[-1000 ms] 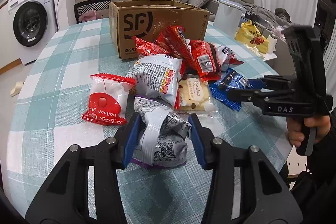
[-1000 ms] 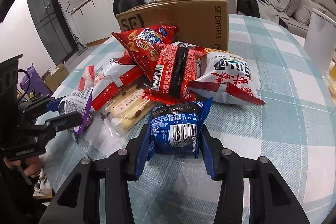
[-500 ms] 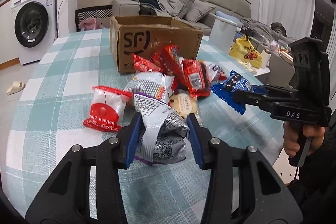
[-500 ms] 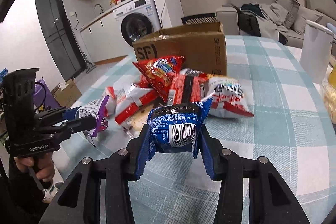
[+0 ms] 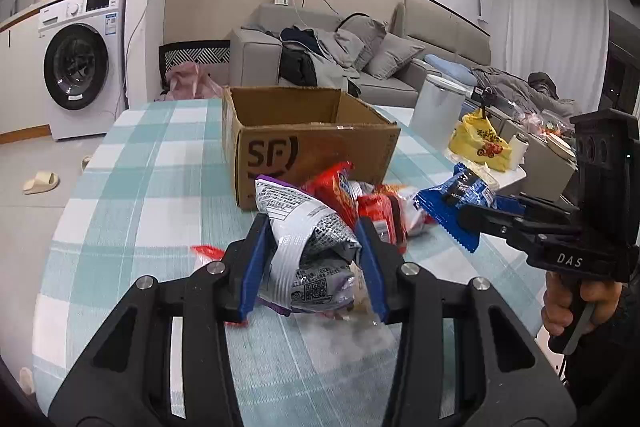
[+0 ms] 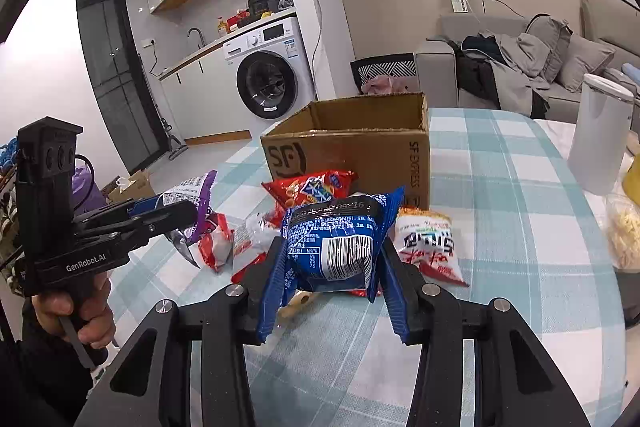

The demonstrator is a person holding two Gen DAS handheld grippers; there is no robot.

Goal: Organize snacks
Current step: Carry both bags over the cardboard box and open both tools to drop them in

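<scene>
Silver-purple snack bag (image 5: 308,251): clamped in left gripper (image 5: 310,267), above table | blue snack bag (image 6: 334,245): clamped in right gripper (image 6: 332,267), aloft | step: carrying both | next: likely release over open SF cardboard box (image 5: 308,143) behind snack pile (image 5: 376,203).

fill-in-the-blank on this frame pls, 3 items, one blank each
1. The left claw is shut on a silver-and-____ packet.
2. The right claw is shut on a ____ packet.
3. The cardboard box behind the snack pile stands ____ at the top.

Missing words: purple; blue; open
</scene>
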